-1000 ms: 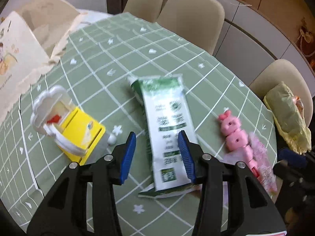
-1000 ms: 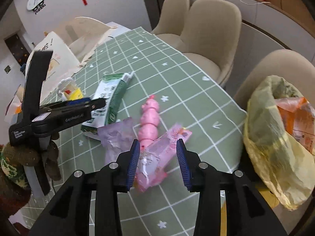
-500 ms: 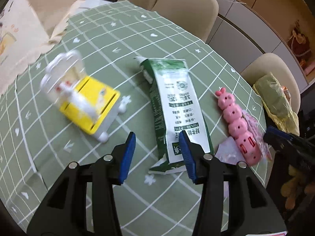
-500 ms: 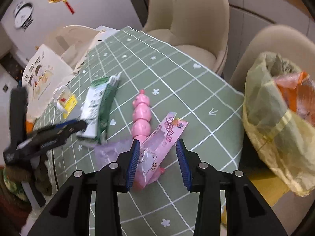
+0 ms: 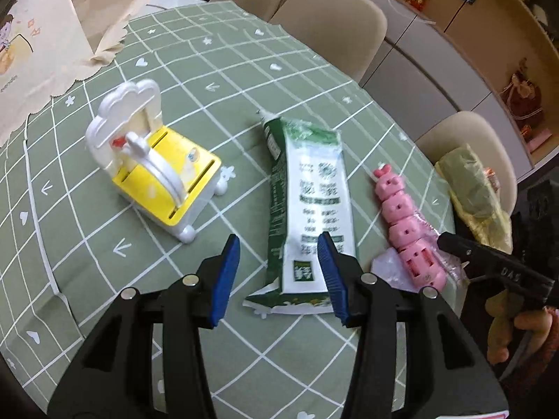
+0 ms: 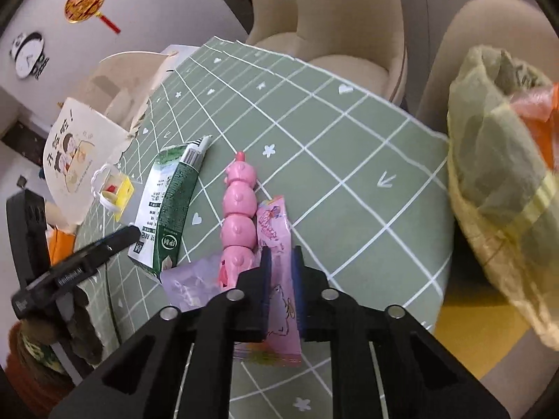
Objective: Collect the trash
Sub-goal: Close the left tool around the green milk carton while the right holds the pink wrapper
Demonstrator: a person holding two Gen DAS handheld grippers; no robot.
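Note:
On the green checked tablecloth (image 6: 349, 132) a pink snack wrapper (image 6: 276, 223) lies against a pink segmented toy (image 6: 239, 209). My right gripper (image 6: 281, 255) is closing, and its blue pads press on the wrapper's near half. A crumpled purple wrapper (image 6: 192, 282) lies just left of it. A flattened green and white milk carton (image 5: 314, 188) lies in the middle. My left gripper (image 5: 277, 244) hovers open over the carton's near end, with nothing between its fingers. The yellow-green trash bag (image 6: 499, 174) sits on a chair past the table's right edge, with orange plastic inside.
A yellow and white toy (image 5: 157, 174) stands left of the carton. A printed paper bag (image 6: 73, 146) lies at the table's far left. Beige chairs (image 5: 332, 28) ring the far side. The table edge runs close under both grippers.
My right gripper sank onto the pink wrapper and its jaws closed on it. My left gripper drifted across the table, bringing the yellow toy further into view; its jaws stayed open.

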